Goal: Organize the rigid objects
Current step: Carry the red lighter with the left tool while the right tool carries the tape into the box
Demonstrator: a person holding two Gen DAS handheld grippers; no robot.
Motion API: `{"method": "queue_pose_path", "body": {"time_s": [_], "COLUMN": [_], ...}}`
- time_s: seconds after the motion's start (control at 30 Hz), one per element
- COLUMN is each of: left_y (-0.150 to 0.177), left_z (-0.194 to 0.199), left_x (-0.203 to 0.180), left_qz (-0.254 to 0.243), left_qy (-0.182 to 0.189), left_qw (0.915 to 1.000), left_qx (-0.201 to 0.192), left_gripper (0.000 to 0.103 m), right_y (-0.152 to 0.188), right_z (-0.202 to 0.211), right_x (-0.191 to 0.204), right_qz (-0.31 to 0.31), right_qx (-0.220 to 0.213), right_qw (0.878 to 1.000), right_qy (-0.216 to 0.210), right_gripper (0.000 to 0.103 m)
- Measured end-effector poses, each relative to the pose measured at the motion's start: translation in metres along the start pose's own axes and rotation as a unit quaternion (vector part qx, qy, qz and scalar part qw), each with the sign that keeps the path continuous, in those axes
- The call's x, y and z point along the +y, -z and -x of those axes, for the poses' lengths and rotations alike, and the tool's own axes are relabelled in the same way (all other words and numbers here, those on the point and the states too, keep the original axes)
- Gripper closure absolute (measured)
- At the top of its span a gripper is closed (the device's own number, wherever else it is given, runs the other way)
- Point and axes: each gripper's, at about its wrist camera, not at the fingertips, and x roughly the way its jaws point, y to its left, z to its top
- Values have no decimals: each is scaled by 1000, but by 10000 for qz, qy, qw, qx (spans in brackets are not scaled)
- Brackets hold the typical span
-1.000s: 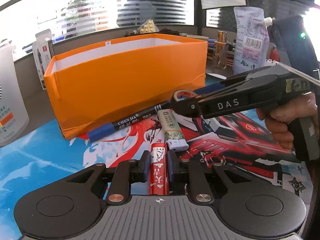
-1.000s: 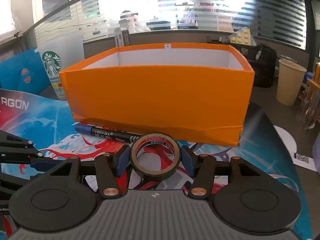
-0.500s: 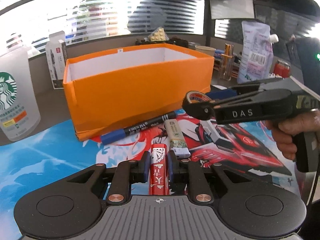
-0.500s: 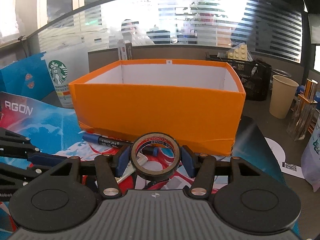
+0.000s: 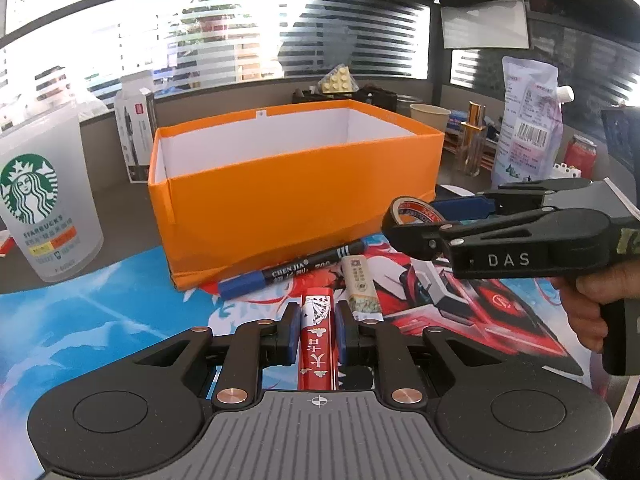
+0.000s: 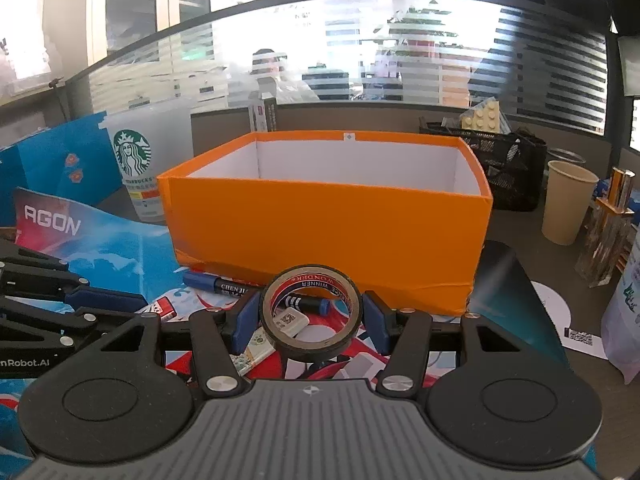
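Observation:
My left gripper (image 5: pixel 317 320) is shut on a slim red lighter (image 5: pixel 318 340) and holds it above the printed mat. Beyond it, a black marker with a blue cap (image 5: pixel 292 272) and a pale lighter (image 5: pixel 360 284) lie on the mat, against the front of the open orange box (image 5: pixel 296 200). My right gripper (image 6: pixel 312 316) is shut on a black roll of tape (image 6: pixel 312 350), held upright before the orange box (image 6: pixel 328 240). In the left wrist view the right gripper (image 5: pixel 420 216) comes in from the right with the tape (image 5: pixel 412 210), held by a hand (image 5: pixel 592 304).
A Starbucks cup (image 5: pixel 40 208) stands left of the box. A paper cup (image 6: pixel 566 204), a black mesh basket (image 6: pixel 508 168) and a white pouch (image 5: pixel 528 120) stand to the right. A person leans on the glass partition behind.
Both grippers have risen a little with the lighter and the tape still in them. More of the box's white inside shows now.

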Motion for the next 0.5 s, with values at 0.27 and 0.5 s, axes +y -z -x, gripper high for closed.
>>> {"method": "queue_pose_path", "body": {"time_s": [0.27,0.5], "left_y": [-12,-27], "left_z": [11,17], "left_x": [-5,-5], "left_qz": [-22,-3], "left_qy": [-11,8], "left_qw": [9999,9994], "left_qx": [-164,-350], "left_gripper": [87,87], "right_y": [-4,-9], "right_z": [12,19], "right_x": [3,9], "right_qz": [39,89], "right_qx": [-141,-285], "right_qw": [9999,9995], "right_qy": [27,65], "right_gripper": [51,51]}}
